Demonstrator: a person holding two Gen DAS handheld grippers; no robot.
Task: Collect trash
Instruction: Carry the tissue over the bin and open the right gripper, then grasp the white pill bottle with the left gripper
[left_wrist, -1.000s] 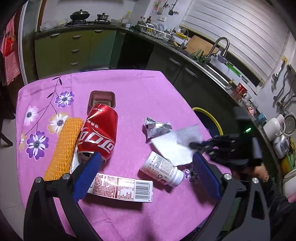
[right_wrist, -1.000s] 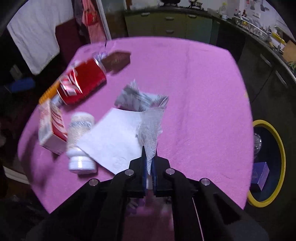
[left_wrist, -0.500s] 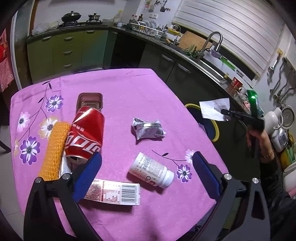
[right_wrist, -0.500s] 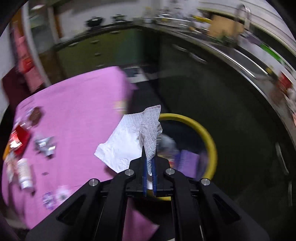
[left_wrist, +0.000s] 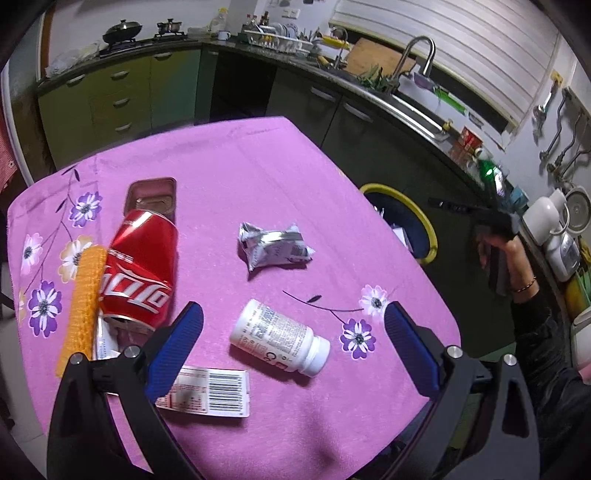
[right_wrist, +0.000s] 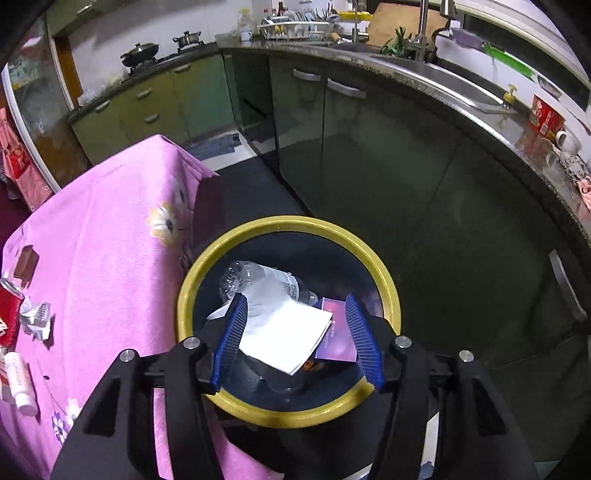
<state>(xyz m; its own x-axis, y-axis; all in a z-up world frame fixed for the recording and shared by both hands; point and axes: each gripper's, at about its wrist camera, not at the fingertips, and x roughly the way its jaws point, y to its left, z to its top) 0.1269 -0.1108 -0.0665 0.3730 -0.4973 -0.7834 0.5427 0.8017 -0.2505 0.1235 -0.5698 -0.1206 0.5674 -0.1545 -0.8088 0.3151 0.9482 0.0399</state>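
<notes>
Trash is split between two places: what lies on the pink tablecloth (left_wrist: 258, 177) and what already sits in the yellow-rimmed bin (right_wrist: 384, 284) on the floor beside the table. Nearest the left gripper (left_wrist: 291, 347), whose blue pads stand spread wide with nothing between them, is the white pill bottle (left_wrist: 279, 338), lying on its side just ahead of the fingertips, its long axis running across the gap with the cap toward the right pad. (That crosswise lie matters: I judge the tongs would need to roll, or come in over the bottle's waist, to close across its short width.) Left of it a barcoded carton (left_wrist: 208, 395) lies partly under the left pad, then a crushed red can (left_wrist: 138, 273) beside an orange knitted strip (left_wrist: 83, 299). Farther on is a crumpled foil wrapper (left_wrist: 275, 247), and beyond the can a small brown tray (left_wrist: 151, 194).

Over the bin, the right gripper (right_wrist: 297, 336) is opening; a white paper napkin (right_wrist: 284, 336) shows between its pads, apparently loose and resting on a clear plastic bottle (right_wrist: 258, 277) and a purple box (right_wrist: 338, 339). The left hand is clearly nearer the table's remaining pieces.
</notes>
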